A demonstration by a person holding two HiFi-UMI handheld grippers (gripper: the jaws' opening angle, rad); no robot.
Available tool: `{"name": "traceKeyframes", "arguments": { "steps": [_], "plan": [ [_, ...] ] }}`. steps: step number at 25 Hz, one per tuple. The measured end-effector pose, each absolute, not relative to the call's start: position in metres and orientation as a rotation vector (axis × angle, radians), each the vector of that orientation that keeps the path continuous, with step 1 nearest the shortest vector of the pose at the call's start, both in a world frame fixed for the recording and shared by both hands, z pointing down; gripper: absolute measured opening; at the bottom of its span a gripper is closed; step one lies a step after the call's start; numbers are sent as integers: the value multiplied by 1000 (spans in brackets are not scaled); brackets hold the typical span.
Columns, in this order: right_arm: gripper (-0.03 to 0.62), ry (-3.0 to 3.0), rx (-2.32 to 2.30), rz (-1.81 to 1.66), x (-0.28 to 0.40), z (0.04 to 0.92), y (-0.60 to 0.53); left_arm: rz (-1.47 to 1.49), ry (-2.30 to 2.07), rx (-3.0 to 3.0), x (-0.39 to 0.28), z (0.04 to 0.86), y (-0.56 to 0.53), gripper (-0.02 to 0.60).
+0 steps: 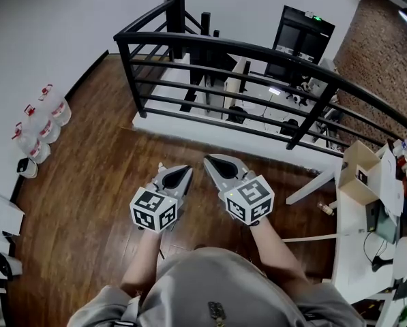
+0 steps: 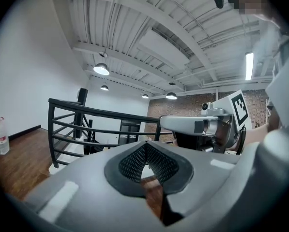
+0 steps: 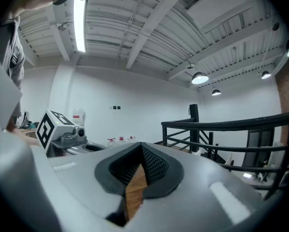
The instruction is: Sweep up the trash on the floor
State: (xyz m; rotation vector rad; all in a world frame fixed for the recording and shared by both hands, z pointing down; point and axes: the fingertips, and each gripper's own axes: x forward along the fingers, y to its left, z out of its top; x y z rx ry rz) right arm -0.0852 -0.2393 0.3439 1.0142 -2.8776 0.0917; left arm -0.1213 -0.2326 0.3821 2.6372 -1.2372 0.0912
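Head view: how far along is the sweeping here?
Done: nothing visible. In hand: nothing; the left gripper and right gripper have jaws shut and empty, held over the wooden floor. Remaining: all of it; no broom or trash shows.

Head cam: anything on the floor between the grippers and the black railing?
No. Head view shows bare wood floor from the left gripper and right gripper up to the white ledge under the railing.

Floor (image 1: 87,203) glossy dark wood; railing (image 1: 258,50) matt black metal; jugs (image 1: 53,109) clear plastic
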Motion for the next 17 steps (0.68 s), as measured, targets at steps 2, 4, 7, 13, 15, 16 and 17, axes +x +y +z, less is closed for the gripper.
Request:
{"name": "traceKeyframes", "arguments": {
  "steps": [2, 4, 7, 13, 15, 16, 17],
  "plan": [
    [0, -2874, 1022, 95, -84, 344, -238, 93, -1234, 2642, -121, 381, -231, 5],
    [0, -2871, 1030, 98, -84, 344, -236, 98, -1231, 2644, -122, 381, -229, 5],
    [0, -2872, 1043, 94, -83, 341, -234, 103, -1220, 2650, -121, 381, -227, 5],
    [0, -2880, 1061, 101, -79, 339, -232, 97, -1206, 2658, -118, 379, -225, 5],
    [0, -2883, 1067, 104, -79, 339, -232, 97, -1200, 2660, -118, 380, -225, 5],
    [0, -2884, 1070, 104, -78, 339, -233, 97, -1198, 2660, -117, 381, -224, 5],
    [0, -2885, 1072, 105, -78, 339, -233, 97, -1196, 2660, -117, 382, -224, 5]
  ]
}}
